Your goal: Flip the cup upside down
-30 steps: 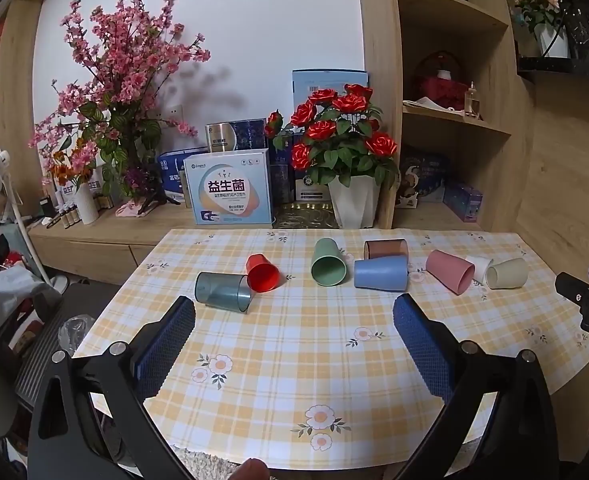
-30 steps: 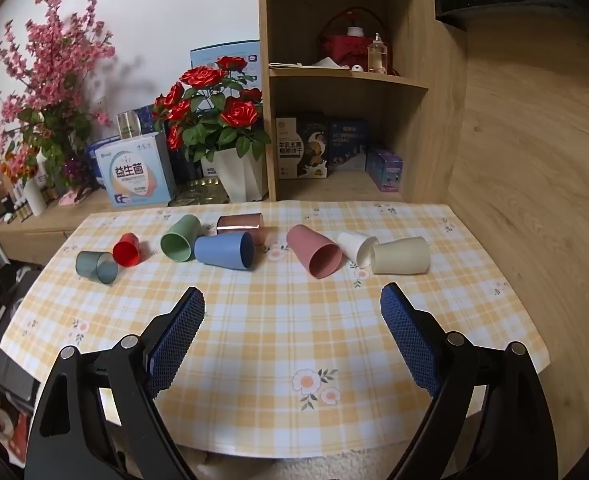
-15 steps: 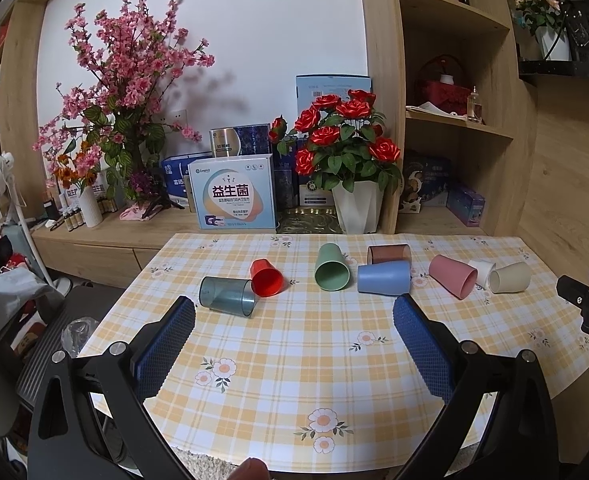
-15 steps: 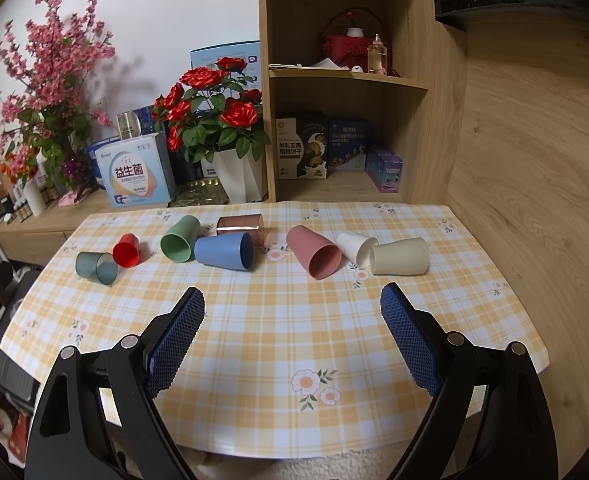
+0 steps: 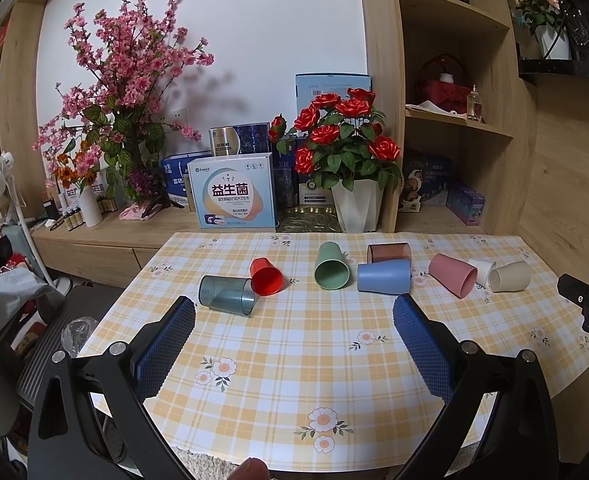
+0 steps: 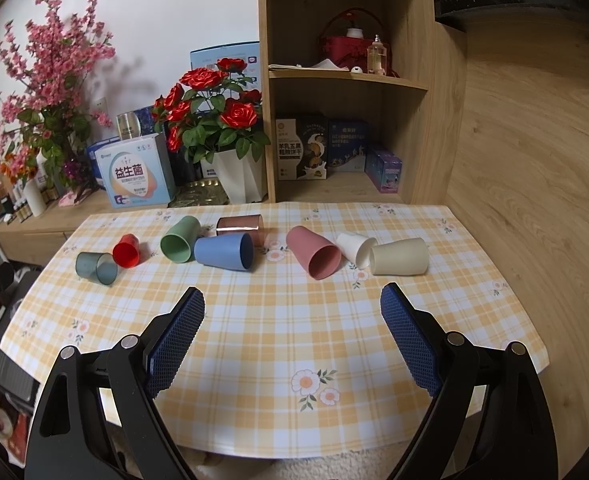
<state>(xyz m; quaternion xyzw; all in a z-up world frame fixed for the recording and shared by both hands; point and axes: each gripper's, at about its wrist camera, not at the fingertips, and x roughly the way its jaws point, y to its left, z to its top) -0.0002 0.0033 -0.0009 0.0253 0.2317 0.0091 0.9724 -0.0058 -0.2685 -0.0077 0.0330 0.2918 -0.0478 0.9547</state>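
Plastic cups lie sideways along tabletop far edge, teal cup (image 5: 226, 294) touching red cup (image 5: 266, 276). My left hand-held gripper (image 5: 294, 344) and right hand-held gripper (image 6: 292, 330) both spread, empty. Risk: nudged cup rolls into neighbour.

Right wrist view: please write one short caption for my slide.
Open right gripper facing eight cups lying on their sides across a checked tablecloth, none grasped.
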